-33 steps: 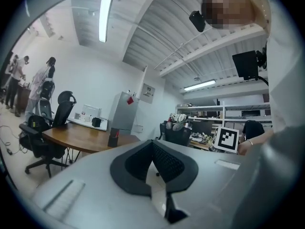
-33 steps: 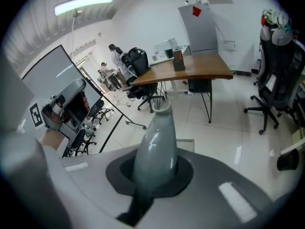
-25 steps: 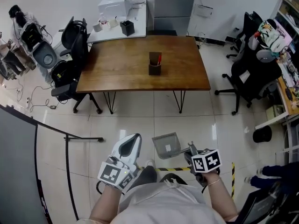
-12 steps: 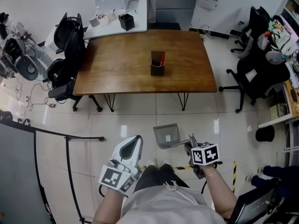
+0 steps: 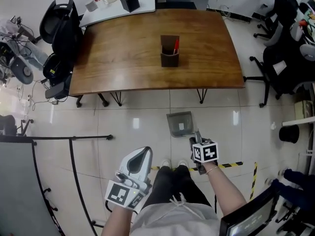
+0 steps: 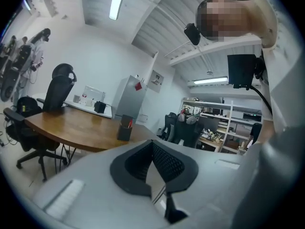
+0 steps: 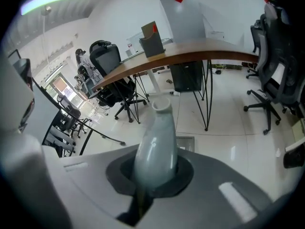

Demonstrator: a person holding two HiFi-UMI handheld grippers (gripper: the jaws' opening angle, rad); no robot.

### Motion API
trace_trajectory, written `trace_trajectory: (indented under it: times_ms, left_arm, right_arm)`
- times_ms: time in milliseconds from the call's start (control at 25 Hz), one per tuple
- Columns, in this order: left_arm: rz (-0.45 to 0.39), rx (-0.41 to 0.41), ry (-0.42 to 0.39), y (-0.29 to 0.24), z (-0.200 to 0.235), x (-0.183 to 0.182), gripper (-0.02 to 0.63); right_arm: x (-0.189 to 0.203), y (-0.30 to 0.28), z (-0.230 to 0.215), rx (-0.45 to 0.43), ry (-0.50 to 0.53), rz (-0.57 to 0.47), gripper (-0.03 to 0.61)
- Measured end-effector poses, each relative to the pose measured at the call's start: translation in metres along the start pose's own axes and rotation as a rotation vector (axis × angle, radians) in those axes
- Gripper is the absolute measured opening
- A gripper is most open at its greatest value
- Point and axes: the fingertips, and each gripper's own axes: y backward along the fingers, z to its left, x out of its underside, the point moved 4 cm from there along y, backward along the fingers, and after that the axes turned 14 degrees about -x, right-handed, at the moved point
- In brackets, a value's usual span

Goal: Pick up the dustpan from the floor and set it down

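Note:
The grey dustpan [image 5: 180, 124] hangs low over the floor tiles in front of the person's feet; whether it touches the floor I cannot tell. My right gripper [image 5: 197, 140] is shut on its handle and points steeply down. In the right gripper view the pale handle [image 7: 156, 142] stands up between the jaws of the right gripper [image 7: 153, 175], with a corner of the pan [image 7: 187, 143] behind it. My left gripper [image 5: 141, 155] is at the lower left, away from the dustpan. In its own view the left gripper [image 6: 155, 175] has its jaws together with nothing between them.
A wooden table [image 5: 128, 48] with a dark pen holder [image 5: 170, 58] stands ahead on thin black legs. Office chairs stand at the left [image 5: 61, 28] and right [image 5: 285, 68]. A black rail [image 5: 71, 146] runs at the left. Yellow-black tape [image 5: 231, 165] marks the floor beside a black bin [image 5: 289, 134].
My right gripper has gone down and forward with the dustpan, which now looks smaller and nearer the floor. The left gripper has also sunk. The head view has tipped toward the table.

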Motion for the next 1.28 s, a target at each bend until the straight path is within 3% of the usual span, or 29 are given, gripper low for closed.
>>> trace_trajectory:
  times_ms: [320, 480, 560, 640, 680, 920, 1080, 1120, 1200, 1240, 1280]
  left_arm:
    - [0.034, -0.036, 0.012, -0.021, 0.02, 0.027, 0.014]
    - [0.052, -0.041, 0.035, -0.027, 0.023, 0.032, 0.014]
    - [0.059, -0.032, 0.038, -0.029, 0.022, 0.032, 0.014]
    - [0.064, -0.019, 0.035, -0.03, 0.02, 0.03, 0.014]
    - [0.066, -0.013, 0.036, -0.031, 0.019, 0.029, 0.014]
    - [0.054, 0.012, 0.045, -0.022, 0.015, 0.009, 0.012]
    - [0.035, 0.053, 0.046, -0.006, 0.007, -0.009, 0.014]
    - [0.028, 0.066, 0.042, 0.001, 0.003, -0.014, 0.014]
    - [0.006, 0.087, 0.032, 0.016, -0.008, -0.024, 0.012]
    - [-0.011, 0.094, 0.028, 0.024, -0.015, -0.03, 0.014]
    - [-0.03, 0.1, 0.022, 0.033, -0.023, -0.036, 0.014]
  right_arm:
    - [0.005, -0.037, -0.029, 0.01, -0.019, 0.014, 0.003]
    - [0.019, -0.038, -0.034, 0.134, -0.01, 0.087, 0.028]
    - [0.028, -0.042, -0.033, 0.148, -0.014, 0.134, 0.154]
    - [0.031, -0.047, -0.025, 0.091, -0.038, 0.13, 0.536]
    - [0.032, -0.047, -0.024, 0.086, -0.039, 0.127, 0.584]
    - [0.017, -0.011, -0.001, 0.126, 0.066, 0.062, 0.584]
    - [-0.007, 0.049, 0.037, 0.173, 0.138, -0.041, 0.578]
    - [-0.013, 0.069, 0.049, 0.197, 0.164, -0.08, 0.527]
    - [-0.022, 0.115, 0.077, 0.241, 0.228, -0.168, 0.344]
    - [-0.026, 0.139, 0.091, 0.258, 0.263, -0.219, 0.135]
    - [-0.029, 0.163, 0.104, 0.269, 0.291, -0.272, 0.004]
